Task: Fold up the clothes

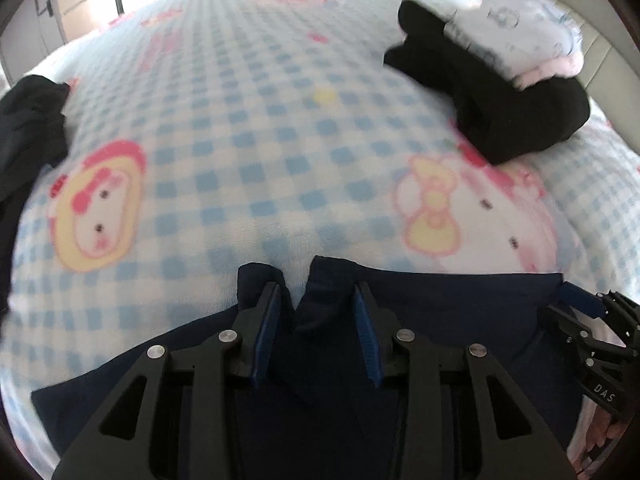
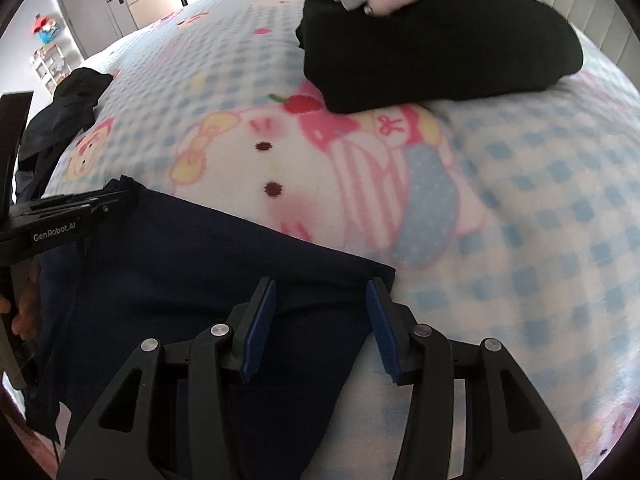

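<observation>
My left gripper [image 1: 316,300] and right gripper [image 2: 322,300]: jaws parted, gripping nothing, over the navy garment [image 1: 440,320]. Ahead: checked blanket [image 1: 260,120]; folded black stack [image 2: 440,48] beyond my right jaws, crumpled dark clothing [image 1: 28,128] far left.

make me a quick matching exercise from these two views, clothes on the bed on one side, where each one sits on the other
Things:
1. dark navy fabric garment
2. folded black garment
3. folded white and pink printed garment
4. crumpled black garment

Places:
A. at the bed's left edge
B. on top of the folded black one
C. directly under both grippers
D. far right, on the checked blanket

Pairs: 1-C, 2-D, 3-B, 4-A
</observation>
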### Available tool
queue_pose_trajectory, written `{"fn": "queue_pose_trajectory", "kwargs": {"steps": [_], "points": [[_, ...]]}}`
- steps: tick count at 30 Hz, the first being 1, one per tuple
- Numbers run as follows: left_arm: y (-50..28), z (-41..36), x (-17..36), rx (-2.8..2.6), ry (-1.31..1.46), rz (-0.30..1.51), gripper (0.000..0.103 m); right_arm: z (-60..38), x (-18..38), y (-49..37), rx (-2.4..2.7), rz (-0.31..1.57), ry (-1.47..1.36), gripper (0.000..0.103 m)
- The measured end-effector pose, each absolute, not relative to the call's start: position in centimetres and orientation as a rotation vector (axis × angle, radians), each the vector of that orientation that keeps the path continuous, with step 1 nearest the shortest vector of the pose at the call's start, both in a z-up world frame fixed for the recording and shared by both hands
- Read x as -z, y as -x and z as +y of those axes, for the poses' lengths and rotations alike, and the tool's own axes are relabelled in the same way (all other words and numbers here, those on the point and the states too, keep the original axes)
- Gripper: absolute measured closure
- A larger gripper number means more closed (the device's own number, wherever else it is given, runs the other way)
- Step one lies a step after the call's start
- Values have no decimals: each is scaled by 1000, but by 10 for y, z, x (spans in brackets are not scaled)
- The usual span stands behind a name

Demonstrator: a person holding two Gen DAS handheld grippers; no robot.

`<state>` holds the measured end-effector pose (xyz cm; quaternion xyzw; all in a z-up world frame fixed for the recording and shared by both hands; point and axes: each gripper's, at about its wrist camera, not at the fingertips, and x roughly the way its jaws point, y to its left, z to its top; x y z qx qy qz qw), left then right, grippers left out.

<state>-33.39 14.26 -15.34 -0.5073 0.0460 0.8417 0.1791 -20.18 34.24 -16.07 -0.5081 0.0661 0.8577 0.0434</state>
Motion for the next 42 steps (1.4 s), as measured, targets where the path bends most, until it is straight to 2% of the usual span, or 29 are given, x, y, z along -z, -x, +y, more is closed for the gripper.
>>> {"fn": "queue_pose_trajectory", "kwargs": {"steps": [8,12,15,17,19,22,25,29,33,38,42], "points": [[244,136,110,-2466,1259,131,64,320,135,165,-2679,279,1484,55],[209,152,128,-2349,1301,171,64,296,136,136,-2709,159,1413,52],[200,162,150,-2309,1375,237,64,287,150,127,-2687,100,1462,52],[187,167,156,-2356,1389,424,63,291,156,120,-2664,117,1493,52],[170,167,146,-2416,1364,511,62,297,159,112,-2641,106,1508,51],[151,151,129,-2443,1345,349,60,301,160,100,-2636,94,1494,51],[137,133,132,-2372,1377,121,59,305,149,84,-2657,200,1438,50],[128,131,155,-2319,1508,245,58,293,154,67,-2668,230,1490,48],[125,119,143,-2332,1508,143,58,286,167,57,-2630,142,1529,48],[118,78,123,-2477,1457,98,57,297,151,38,-2632,308,1451,48],[115,51,141,-2483,1551,64,57,289,154,31,-2679,354,1447,47]]}}
